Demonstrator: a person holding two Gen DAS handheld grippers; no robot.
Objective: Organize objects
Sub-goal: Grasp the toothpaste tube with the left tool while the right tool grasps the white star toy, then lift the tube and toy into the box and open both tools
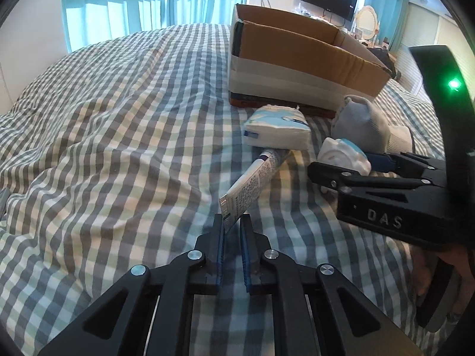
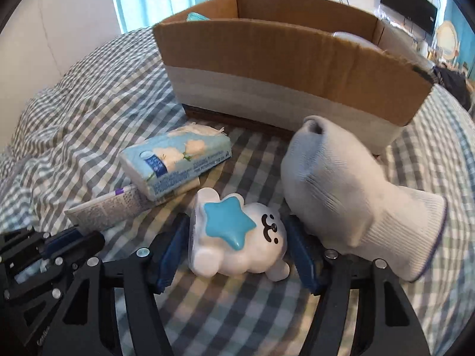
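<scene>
The left tool (image 1: 233,222) pinches the flat end of the tube (image 1: 255,178). The right tool (image 2: 237,246) stands open astride the white star toy (image 2: 237,237), the sock (image 2: 341,195) just right of it.

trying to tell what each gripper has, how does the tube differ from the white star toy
The tube is long, flat and printed with small text; the star toy is rounded, white, with a blue star and a face. The tube's crimped end sits between the nearly closed left gripper; the toy sits between the wide-open right gripper. The tube's far end lies under the tissue pack; the toy is uncovered. Both rest on the checked bedding.
</scene>
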